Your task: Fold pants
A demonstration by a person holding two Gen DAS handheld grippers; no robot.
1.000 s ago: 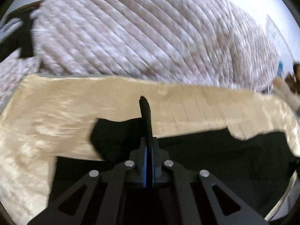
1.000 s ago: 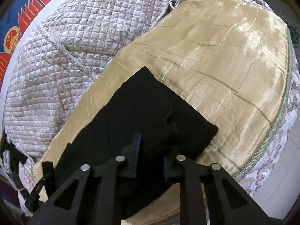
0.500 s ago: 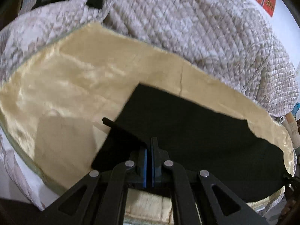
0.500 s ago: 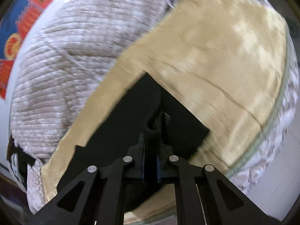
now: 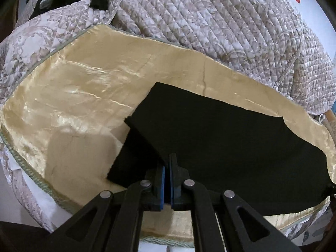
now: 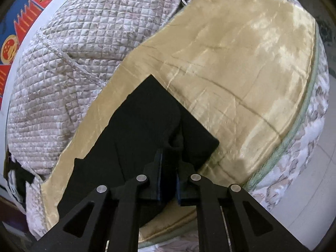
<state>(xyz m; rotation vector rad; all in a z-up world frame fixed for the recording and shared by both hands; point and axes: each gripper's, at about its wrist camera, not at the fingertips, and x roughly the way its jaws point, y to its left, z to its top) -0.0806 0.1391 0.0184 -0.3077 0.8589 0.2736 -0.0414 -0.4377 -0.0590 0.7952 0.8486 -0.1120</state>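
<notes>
Black pants (image 5: 220,138) now swung flatter, edge inside left hand-held gripper (image 5: 167,163).

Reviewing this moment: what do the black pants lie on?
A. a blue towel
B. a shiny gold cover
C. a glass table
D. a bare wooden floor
B: the pants lie spread on the shiny gold cover, with a quilted grey bedspread bunched behind it; no floor, glass or towel is under them.
</notes>
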